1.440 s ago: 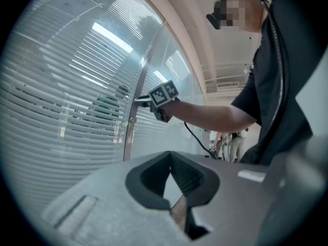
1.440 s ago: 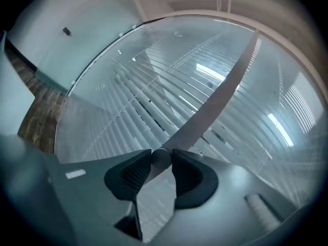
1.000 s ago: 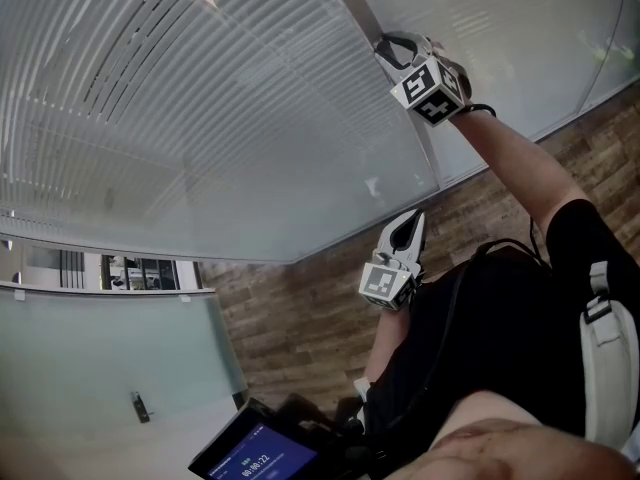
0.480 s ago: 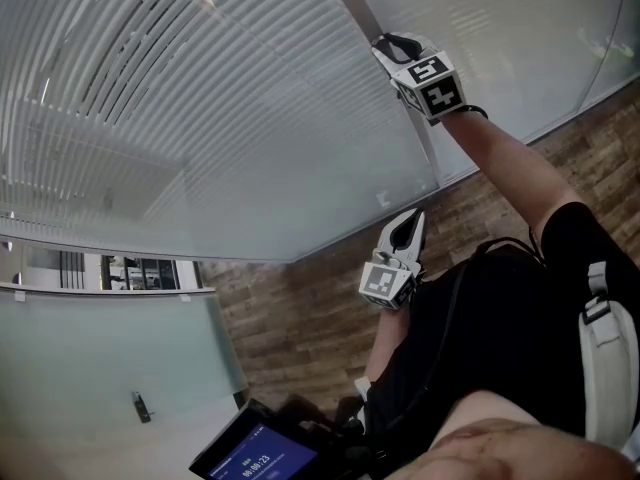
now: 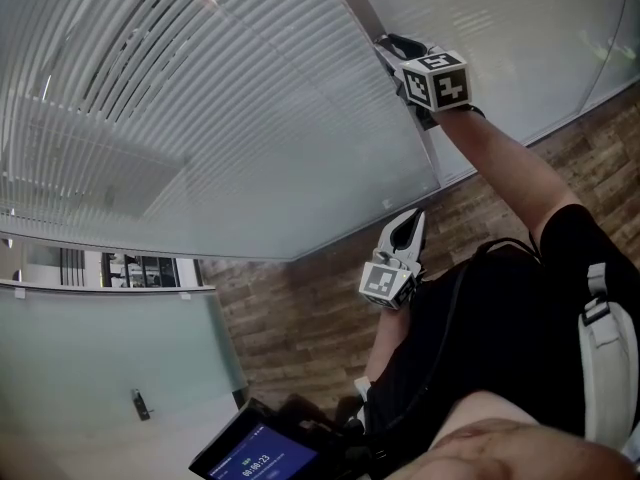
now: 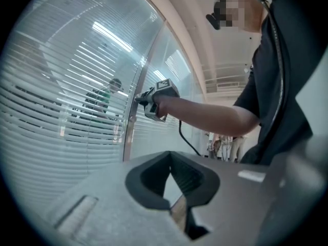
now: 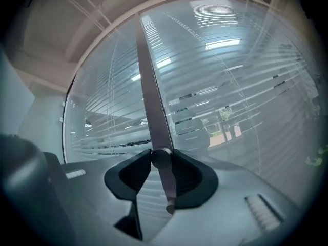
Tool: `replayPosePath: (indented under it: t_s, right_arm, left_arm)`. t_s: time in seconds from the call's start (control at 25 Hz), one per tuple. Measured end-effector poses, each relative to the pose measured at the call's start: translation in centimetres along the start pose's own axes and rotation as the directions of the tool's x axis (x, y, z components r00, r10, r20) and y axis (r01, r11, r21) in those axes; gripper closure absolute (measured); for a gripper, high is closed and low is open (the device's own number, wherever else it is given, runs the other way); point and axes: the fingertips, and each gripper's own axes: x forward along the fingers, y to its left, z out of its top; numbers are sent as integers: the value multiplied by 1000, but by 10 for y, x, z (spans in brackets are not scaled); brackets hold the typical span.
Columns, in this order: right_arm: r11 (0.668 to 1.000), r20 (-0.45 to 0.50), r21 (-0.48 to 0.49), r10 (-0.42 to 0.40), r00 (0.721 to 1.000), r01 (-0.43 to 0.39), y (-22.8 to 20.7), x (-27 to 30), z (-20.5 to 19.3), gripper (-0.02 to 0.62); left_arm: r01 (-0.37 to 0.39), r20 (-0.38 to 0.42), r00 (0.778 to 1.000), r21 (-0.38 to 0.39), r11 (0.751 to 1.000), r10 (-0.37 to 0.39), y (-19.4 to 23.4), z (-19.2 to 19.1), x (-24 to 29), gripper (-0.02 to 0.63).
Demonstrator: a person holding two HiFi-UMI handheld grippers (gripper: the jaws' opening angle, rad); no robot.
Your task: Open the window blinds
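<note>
A: Left gripper (image 6: 169, 155)?
B: Jaws together, nothing between them, facing the blinds (image 6: 66, 101).
A: Beyond it?
B: Right gripper (image 6: 139, 99), on an outstretched arm (image 6: 205, 114), tips at the frame (image 6: 130, 127) between panes.

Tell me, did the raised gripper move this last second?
Yes. The right gripper rolled in place at the window post, its marker cube swinging upward.

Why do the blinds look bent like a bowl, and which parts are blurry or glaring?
Head view: the wide lens bows the straight blinds into arcs. Left gripper view: black rounded corners, the near jaws blurred, the scene beyond them sharper. Right gripper view: bright reflections glare across the blinds, and the knob between the jaws is soft, the slats beyond sharper.
</note>
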Motion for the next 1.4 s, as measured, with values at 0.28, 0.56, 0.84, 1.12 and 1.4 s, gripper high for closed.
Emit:
replayPosePath:
  t_s: [0.28,0.56,0.84,1.12,1.4]
  right_arm:
    - [994,14,111,16,1000,-17,0,-1,0,463]
    - [964,38,260,47,998,-55,0,1,3,463]
    - [964,41,260,48,998,-57,0,2,-2,463]
    - [971,36,231,54,998,-60,-1,0,-1,457]
    - [985,8,159,68,998,-68,0,4,-5,418]
  left_arm:
    - [0,0,1000,-5,1000,0,1,-2,0,608]
    - [-6,-6,1000,-3,1000,6,3,-3,-1,607]
    - [-9,0,1000,-7,1000,9,7,-12,-2,609]
    - [-6,1,1000,-4,1000,6,5,-8,-2,609]
    - [-13,-6,1000,11,1000,14,7,-2,-1,609]
